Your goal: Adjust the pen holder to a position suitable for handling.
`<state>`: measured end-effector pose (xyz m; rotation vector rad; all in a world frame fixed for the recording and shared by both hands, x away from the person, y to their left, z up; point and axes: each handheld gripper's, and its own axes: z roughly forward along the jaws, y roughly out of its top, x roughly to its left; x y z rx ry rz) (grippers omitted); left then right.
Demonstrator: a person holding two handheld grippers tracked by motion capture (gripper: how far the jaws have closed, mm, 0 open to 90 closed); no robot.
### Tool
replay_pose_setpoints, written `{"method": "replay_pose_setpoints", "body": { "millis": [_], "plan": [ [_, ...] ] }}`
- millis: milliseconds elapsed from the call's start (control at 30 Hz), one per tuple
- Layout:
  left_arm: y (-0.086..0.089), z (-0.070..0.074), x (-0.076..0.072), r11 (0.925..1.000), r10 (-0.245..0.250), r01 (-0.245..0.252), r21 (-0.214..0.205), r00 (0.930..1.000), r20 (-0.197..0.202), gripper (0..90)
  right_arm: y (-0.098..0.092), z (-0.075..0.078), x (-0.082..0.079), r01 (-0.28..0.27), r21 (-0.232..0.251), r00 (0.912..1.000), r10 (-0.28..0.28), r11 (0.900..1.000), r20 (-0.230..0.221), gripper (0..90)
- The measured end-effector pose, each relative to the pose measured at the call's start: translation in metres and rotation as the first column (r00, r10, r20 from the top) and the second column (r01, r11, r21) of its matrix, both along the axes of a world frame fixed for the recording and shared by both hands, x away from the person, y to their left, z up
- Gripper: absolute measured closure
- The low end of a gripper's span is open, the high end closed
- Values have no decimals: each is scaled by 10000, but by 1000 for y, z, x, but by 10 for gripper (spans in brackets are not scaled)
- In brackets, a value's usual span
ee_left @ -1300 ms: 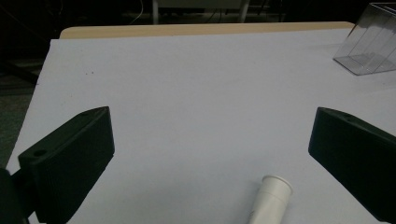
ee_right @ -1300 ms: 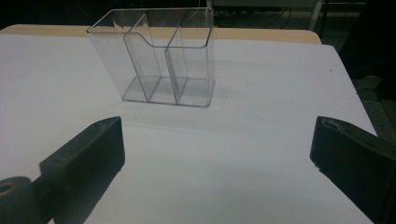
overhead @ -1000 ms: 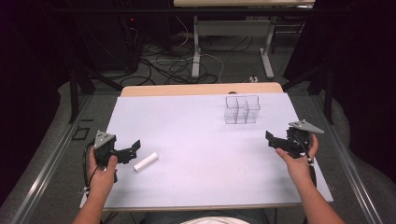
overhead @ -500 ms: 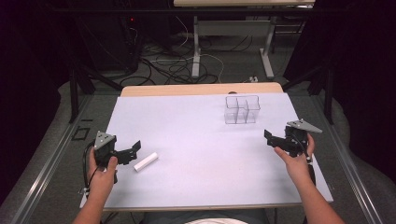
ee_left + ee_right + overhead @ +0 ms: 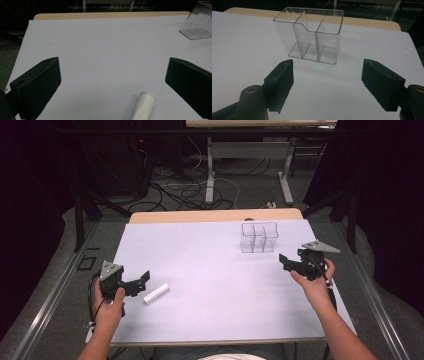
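Two grippers sit over a white sheet (image 5: 210,285) that covers most of a wooden table (image 5: 215,215). The left gripper (image 5: 142,281), held in the person's left hand (image 5: 107,302) near the sheet's near-left part, has its jaws spread wide and holds nothing. In the left gripper view those jaws stand far apart over bare sheet, and a small white tube (image 5: 143,106) lies on the sheet between them, closer to the right-hand jaw and touching neither. From the high view the tube (image 5: 156,293) lies flat just beside the left gripper's tips, slightly angled.

The right gripper (image 5: 286,262), in the right hand (image 5: 312,285) at the sheet's right side, is also spread open and empty, with a grey three-cornered plate (image 5: 320,246) on top. A clear plastic organizer (image 5: 258,237) stands upright on the far right part of the sheet, near that gripper but apart from it. In the right gripper view the organizer (image 5: 312,35) stands ahead of the jaws, beyond their tips, with inner walls splitting it into compartments; all look empty.

Cables (image 5: 200,185) lie on the floor beyond the table, beside another table's legs (image 5: 210,175).
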<state>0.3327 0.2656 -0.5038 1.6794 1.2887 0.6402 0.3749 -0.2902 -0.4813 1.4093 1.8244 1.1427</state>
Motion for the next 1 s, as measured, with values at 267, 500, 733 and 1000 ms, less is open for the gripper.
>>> {"method": "replay_pose_setpoints", "body": {
  "millis": [267,500,733,1000],
  "plan": [
    [0,0,0,10000,-25,25,13,10000,-41,6,6,13,16,-352,138,9972,360,9993,-656,338],
    [0,0,0,10000,28,-28,-31,10000,-51,6,13,31,40,-591,-356,9932,552,9976,-1024,382],
    [0,-1,-1,10000,27,-27,0,10000,-54,6,14,45,62,-169,-534,9913,98,9984,-1310,397],
    [1,-1,0,10000,22,-23,-20,10000,-92,6,17,53,86,152,-664,9831,-270,9977,-1809,407]
  ]
}}
